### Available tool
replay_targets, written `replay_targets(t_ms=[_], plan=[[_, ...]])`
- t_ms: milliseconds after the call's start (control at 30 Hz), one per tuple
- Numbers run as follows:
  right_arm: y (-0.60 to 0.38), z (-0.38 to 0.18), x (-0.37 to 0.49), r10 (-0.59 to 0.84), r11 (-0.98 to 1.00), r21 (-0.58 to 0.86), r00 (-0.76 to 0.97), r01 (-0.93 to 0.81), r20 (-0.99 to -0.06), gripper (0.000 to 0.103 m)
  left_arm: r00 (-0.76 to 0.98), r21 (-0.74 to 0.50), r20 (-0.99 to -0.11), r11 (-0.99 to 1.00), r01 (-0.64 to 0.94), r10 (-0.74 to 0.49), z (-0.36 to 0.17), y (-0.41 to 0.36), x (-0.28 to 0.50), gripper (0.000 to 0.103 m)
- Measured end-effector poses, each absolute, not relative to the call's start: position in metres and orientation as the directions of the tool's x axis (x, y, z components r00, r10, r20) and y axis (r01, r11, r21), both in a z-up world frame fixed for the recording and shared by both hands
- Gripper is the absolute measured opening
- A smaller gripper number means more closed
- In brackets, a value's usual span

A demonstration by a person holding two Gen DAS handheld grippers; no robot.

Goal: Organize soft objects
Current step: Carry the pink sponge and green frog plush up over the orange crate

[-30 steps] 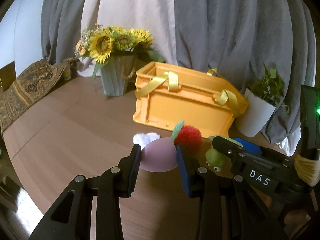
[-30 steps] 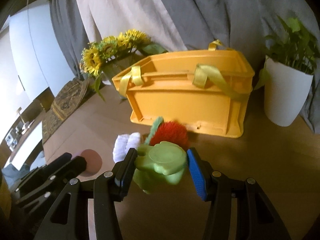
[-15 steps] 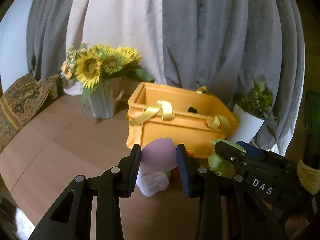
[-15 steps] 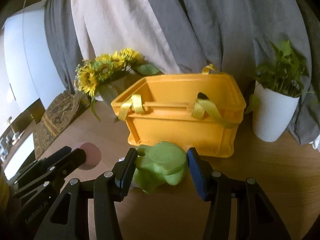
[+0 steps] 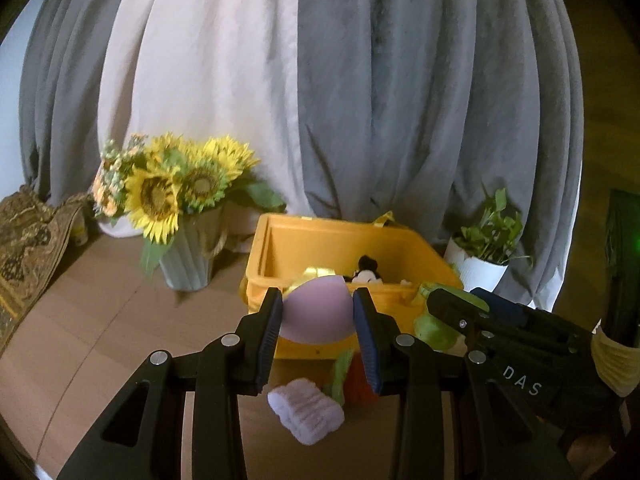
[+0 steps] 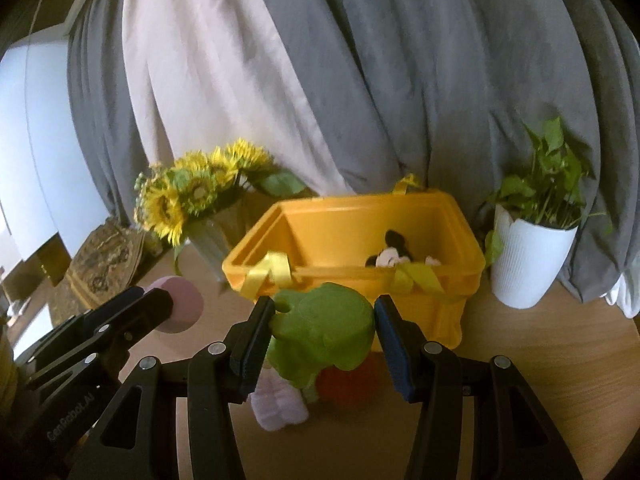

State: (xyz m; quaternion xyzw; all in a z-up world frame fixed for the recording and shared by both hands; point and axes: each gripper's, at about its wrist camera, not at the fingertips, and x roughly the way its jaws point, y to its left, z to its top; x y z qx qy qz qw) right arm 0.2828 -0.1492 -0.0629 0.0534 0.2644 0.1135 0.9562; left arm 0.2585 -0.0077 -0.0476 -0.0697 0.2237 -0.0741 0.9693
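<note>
My left gripper [image 5: 318,334] is shut on a pink soft egg-shaped toy [image 5: 316,308] and holds it in the air just in front of the yellow crate [image 5: 344,248]. My right gripper [image 6: 322,350] is shut on a green frog toy [image 6: 322,330], also raised before the crate [image 6: 360,236]. A Mickey Mouse plush [image 6: 390,254] lies inside the crate. On the table below lie a white fluffy toy [image 5: 306,408] and a red fuzzy toy with a green leaf [image 5: 354,376]. The left gripper with the pink toy [image 6: 178,310] shows in the right wrist view.
A vase of sunflowers [image 5: 176,204] stands left of the crate. A white pot with a green plant [image 6: 532,248] stands to its right. Grey and white curtains hang behind. A patterned cloth [image 5: 24,236] lies at the far left.
Both grippers have risen from the table with their toys, up to the level of the crate's rim. The crate's inside and the Mickey plush have come into view.
</note>
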Motion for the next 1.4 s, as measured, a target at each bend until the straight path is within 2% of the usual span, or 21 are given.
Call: replay_targets(t_ms=[1000, 1400], plan=[[-0.145, -0.008, 0.313, 0.095, 0.988, 0.146, 0.934, -0.047, -0.345, 0.053, 0.918, -0.091, -0.286, 0.961, 0.262, -0.277, 0.003, -0.006, 0.323, 0.036], [-0.153, -0.005, 0.353, 0.086, 0.99, 0.133, 0.937, -0.043, -0.337, 0.053, 0.918, -0.078, -0.286, 0.961, 0.264, -0.276, -0.001, -0.01, 0.366, 0.036]])
